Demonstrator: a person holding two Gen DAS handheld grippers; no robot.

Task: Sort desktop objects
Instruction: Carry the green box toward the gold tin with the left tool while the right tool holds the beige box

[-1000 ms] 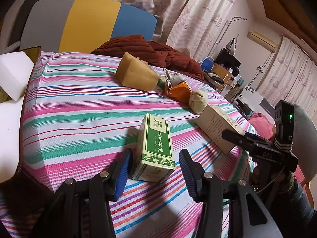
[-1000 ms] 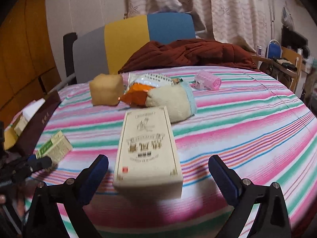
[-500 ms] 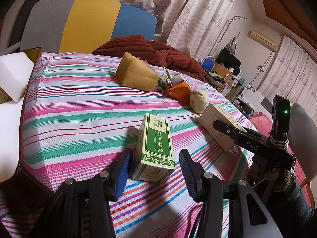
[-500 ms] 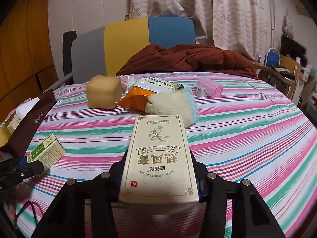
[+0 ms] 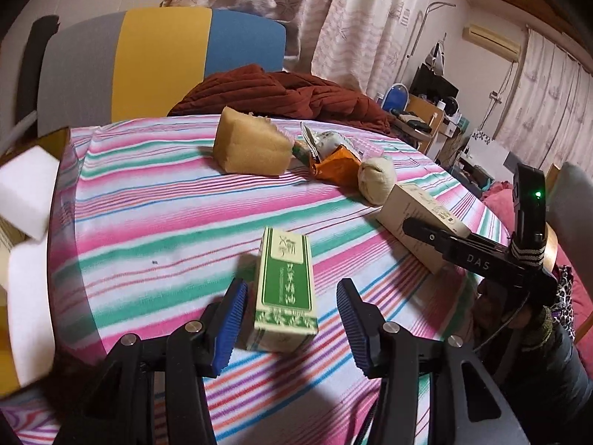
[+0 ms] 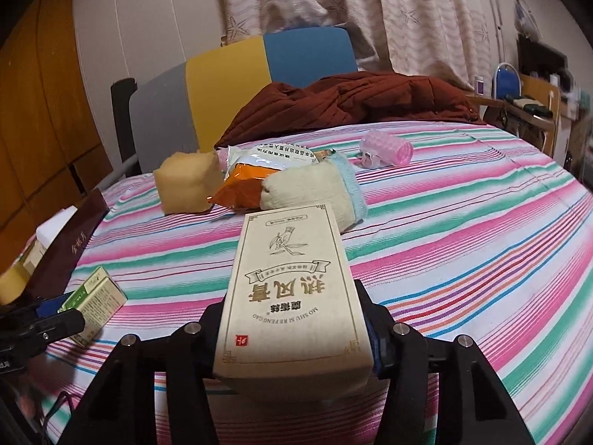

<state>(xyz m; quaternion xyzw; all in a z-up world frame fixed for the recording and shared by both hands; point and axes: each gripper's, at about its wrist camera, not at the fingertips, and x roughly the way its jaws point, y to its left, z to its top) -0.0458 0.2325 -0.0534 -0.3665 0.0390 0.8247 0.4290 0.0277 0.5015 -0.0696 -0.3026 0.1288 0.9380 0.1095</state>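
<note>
flat cardboard box (image 6: 292,289) clamped

Left gripper (image 5: 291,324) gapes wide and low; right gripper (image 6: 292,337) is clamped tight.

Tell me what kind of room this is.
Probably a lived-in home room, not a lab: star-print curtains, a striped cloth over the table, and a wall air conditioner.

The beige box (image 6: 292,293) hides the right gripper's pads; the white foam block (image 5: 26,193) is cut off at left, blurred.
</note>
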